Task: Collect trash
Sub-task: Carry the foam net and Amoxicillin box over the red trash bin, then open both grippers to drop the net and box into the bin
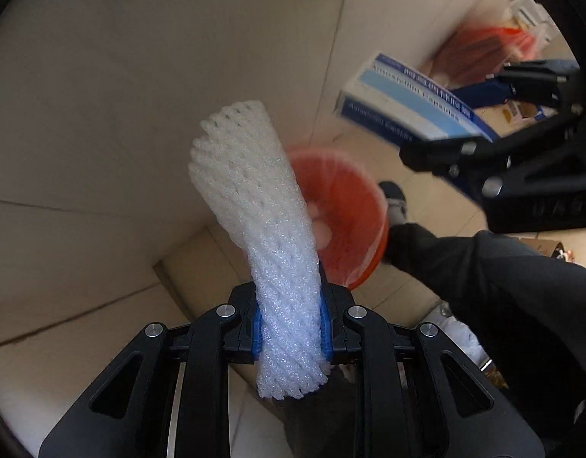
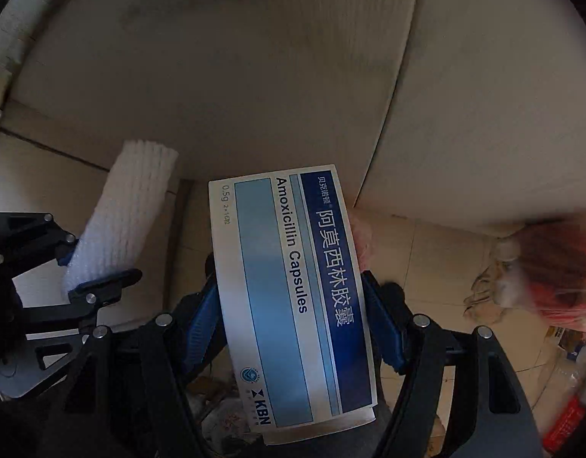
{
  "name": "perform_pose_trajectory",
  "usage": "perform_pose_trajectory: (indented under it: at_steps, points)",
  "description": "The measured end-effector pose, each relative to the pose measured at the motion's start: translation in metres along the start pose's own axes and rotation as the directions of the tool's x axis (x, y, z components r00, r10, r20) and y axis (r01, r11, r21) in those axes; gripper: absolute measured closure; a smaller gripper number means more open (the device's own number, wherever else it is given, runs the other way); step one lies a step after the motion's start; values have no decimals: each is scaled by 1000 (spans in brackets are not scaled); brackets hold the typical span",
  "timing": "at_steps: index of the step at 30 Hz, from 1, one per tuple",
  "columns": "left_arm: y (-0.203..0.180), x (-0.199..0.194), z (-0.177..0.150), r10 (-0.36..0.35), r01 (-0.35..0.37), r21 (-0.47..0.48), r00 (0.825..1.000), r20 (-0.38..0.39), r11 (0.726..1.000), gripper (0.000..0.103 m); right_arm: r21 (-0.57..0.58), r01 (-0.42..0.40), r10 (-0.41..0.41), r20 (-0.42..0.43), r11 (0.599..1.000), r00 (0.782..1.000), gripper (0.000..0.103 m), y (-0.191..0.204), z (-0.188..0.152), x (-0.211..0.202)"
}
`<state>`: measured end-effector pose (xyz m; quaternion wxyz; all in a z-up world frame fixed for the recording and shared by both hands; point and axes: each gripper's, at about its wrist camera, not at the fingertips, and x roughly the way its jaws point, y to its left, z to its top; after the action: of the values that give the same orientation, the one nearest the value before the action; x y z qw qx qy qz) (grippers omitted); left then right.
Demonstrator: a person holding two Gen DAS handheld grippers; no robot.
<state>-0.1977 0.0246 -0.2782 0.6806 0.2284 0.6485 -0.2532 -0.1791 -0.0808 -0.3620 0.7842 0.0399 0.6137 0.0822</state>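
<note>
My left gripper (image 1: 291, 328) is shut on a white foam net sleeve (image 1: 254, 206), which sticks out past the blue pads. Below the sleeve sits an orange bin (image 1: 346, 221) lined with a thin clear bag. My right gripper (image 2: 293, 305) is shut on a white and blue medicine box (image 2: 293, 286) marked Amoxicillin Capsules. In the left wrist view the box (image 1: 403, 103) and the right gripper (image 1: 480, 129) hang at the upper right. In the right wrist view the foam sleeve (image 2: 128, 217) and the left gripper (image 2: 90, 267) show at the left.
Beige cushioned furniture (image 1: 159, 76) fills the background over a pale tiled floor (image 2: 438, 252). A person's dark trouser leg (image 1: 502, 286) and shoe (image 1: 394, 198) stand beside the bin. An orange plastic bag (image 2: 556, 278), crumpled cloth (image 2: 487, 297) and loose litter lie at the right.
</note>
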Motion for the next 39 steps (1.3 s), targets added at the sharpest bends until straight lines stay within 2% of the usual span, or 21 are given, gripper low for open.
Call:
perform_pose_trajectory:
  at_steps: [3,7,8,10,15,17,19,21,24,29,33,36,39]
  points:
    - [-1,28,2,4,-4,-2,999,-38,1000,79,-20,6,-6,-25,1000,1000,33,1,-3,28]
    - [-5,54,1,7,-7,4,998,-69,1000,69,-15,6,-7,-53,1000,999,33,2,-6,55]
    - [-4,60,2,7,-7,2,997,-73,1000,64,-12,7,-8,-57,1000,998,33,0,-6,60]
    - [-6,73,0,5,-6,0,996,-90,1000,63,-14,12,-13,-68,1000,998,33,-3,-6,72]
    - [-10,97,0,11,-12,-10,993,-116,1000,48,-12,17,-18,-89,1000,996,31,-5,-7,99]
    - [-11,102,1,20,-21,-6,993,-118,1000,47,-17,37,-39,-92,999,995,30,-5,-7,109]
    - [-15,107,0,24,-24,-3,992,-126,1000,45,-19,48,-49,-103,999,994,23,-3,-6,117]
    - [-12,111,1,33,-34,-3,991,-128,999,35,-22,53,-55,-104,998,993,14,0,-6,123]
    - [-14,116,3,33,-35,-10,991,-133,999,34,-22,54,-56,-113,998,992,6,0,-8,132]
    - [-13,115,4,45,-48,-14,989,-144,999,33,-38,53,-59,-151,998,987,6,-4,-13,150]
    - [-4,81,3,51,-57,-46,993,-110,997,32,-41,43,-48,-125,998,991,6,-8,-21,126]
    - [5,36,1,64,-67,-71,997,-51,995,31,-58,38,-42,-55,998,998,6,-13,-24,68]
    - [14,-26,6,86,-82,-110,996,34,991,27,-59,59,-58,30,996,998,5,-23,-23,-9]
